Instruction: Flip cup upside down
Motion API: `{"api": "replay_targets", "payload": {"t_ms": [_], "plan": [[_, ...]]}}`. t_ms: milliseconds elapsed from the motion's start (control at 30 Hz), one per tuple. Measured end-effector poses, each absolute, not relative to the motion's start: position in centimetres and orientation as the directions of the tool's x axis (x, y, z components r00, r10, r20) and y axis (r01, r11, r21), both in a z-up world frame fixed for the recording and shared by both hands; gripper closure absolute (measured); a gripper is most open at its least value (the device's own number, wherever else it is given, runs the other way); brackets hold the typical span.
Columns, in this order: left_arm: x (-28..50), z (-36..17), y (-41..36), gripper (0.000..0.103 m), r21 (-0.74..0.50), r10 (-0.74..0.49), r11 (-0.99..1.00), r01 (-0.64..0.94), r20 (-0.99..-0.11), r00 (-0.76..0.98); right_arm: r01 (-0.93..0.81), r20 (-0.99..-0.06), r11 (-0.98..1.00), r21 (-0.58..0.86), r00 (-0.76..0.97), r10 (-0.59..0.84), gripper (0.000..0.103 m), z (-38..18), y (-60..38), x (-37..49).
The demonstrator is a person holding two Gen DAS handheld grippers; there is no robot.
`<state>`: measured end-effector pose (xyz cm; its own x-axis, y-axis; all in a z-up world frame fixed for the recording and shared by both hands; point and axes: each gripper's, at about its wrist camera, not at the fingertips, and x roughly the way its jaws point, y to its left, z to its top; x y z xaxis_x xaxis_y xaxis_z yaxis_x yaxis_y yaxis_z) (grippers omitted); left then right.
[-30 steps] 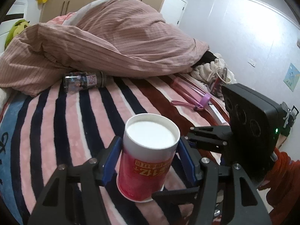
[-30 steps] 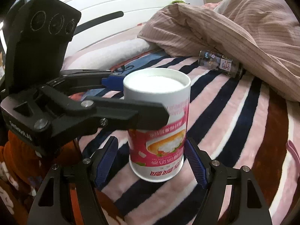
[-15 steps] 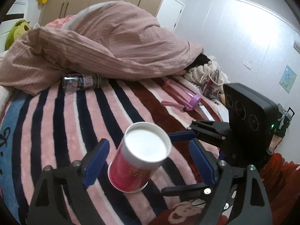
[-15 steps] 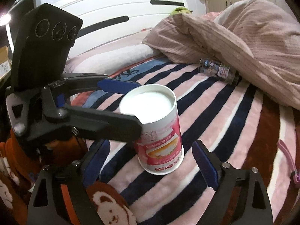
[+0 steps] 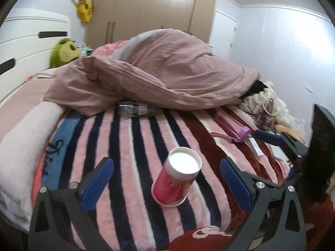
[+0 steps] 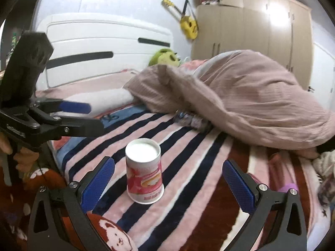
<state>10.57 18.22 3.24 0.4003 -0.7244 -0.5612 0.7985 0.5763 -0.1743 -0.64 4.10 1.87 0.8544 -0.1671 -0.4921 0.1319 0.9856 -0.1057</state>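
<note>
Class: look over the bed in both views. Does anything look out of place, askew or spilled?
The cup stands steadily, base up, on the blanket, nothing spilled. The odd item is a bottle lying on its side, partly tucked under the duvet.

Glossy paper cup (image 6: 144, 173) on plush striped blanket (image 6: 205, 167).
</note>
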Motion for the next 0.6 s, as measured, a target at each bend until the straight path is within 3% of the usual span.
{"api": "replay_targets", "payload": {"t_ms": [200,600], "plan": [[10.6,2.7,18.9,0.002,-0.165,-0.689,0.628,0.761,-0.573,0.444,0.212,-0.471,0.974,-0.08,0.853,-0.224,0.0,2.2,4.1,-1.5],[10.7,2.1,19.2,0.002,-0.17,-0.673,0.645,0.745,-0.589,0.448,0.162,-0.54,0.987,0.014,0.832,-0.129,0.0,1.1,3.7,-1.3]]}}
